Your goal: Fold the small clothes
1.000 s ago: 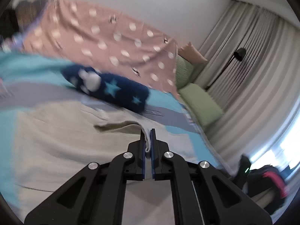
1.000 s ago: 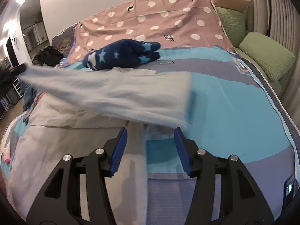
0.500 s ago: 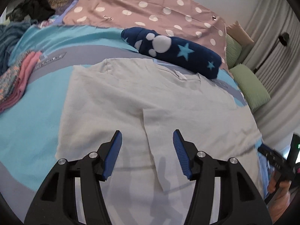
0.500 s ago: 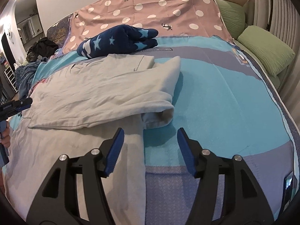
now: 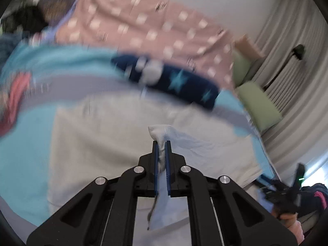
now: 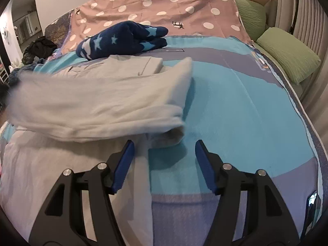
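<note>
A light grey shirt (image 6: pixel 86 106) lies spread on the blue bed cover (image 6: pixel 246 106), partly folded over itself. My left gripper (image 5: pixel 162 143) is shut on a bunched edge of the grey shirt (image 5: pixel 160 132) and holds it lifted; that view is blurred by motion. In the right wrist view the raised part of the shirt sweeps in from the left, blurred. My right gripper (image 6: pixel 164 149) is open and empty, just in front of the shirt's folded right corner.
A navy star-patterned garment (image 6: pixel 123 39) lies behind the shirt. A pink dotted blanket (image 6: pixel 164 4) covers the bed's head. Green pillows (image 6: pixel 287 53) sit at the right. Pink clothes (image 5: pixel 14 94) lie at the left edge. Curtains (image 5: pixel 297 82) hang at the right.
My left gripper was open over the flat shirt half a second ago; now it is shut on the shirt's edge and lifts it. My right gripper stays open and has barely moved.
</note>
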Available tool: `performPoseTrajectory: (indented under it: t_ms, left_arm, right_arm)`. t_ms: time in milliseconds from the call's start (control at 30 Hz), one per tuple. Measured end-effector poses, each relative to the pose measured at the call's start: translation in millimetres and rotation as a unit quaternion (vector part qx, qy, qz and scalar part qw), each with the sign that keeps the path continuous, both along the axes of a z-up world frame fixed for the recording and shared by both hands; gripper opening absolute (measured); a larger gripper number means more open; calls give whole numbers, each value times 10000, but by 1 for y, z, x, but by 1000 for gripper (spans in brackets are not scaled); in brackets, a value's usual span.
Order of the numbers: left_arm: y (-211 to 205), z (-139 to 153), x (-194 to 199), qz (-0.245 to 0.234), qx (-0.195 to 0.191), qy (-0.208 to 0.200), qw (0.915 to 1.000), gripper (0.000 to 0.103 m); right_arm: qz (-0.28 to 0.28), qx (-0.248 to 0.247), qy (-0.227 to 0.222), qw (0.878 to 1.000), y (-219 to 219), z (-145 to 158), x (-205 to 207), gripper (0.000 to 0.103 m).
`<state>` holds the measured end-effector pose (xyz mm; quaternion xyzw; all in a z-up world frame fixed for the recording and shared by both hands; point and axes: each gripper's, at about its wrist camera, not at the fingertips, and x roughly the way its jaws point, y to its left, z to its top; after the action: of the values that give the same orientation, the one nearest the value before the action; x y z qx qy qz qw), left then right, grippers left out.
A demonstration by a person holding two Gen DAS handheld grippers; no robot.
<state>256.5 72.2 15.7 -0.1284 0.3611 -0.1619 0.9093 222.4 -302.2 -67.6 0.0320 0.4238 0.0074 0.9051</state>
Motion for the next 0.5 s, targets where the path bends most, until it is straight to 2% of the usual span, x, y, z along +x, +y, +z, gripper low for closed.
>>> performPoseTrajectory:
  t_ms: [67, 167, 367, 500]
  left_arm:
    - [2, 32, -8, 78, 343, -502, 9981, 6]
    - [10, 46, -8, 179, 600, -629, 9961, 6]
    - [39, 20, 1, 741, 781, -280, 9938, 6]
    - [68, -6, 4, 1132, 867, 46, 9898, 6]
  right_arm:
    - [-21, -28, 10, 10000, 1, -1, 4, 63]
    - [-77, -175, 53, 9998, 6, -5, 12, 63]
    - [-171, -589, 19, 9981, 13, -9, 9, 64]
    - [132, -663, -136, 9976, 20, -3, -2, 63]
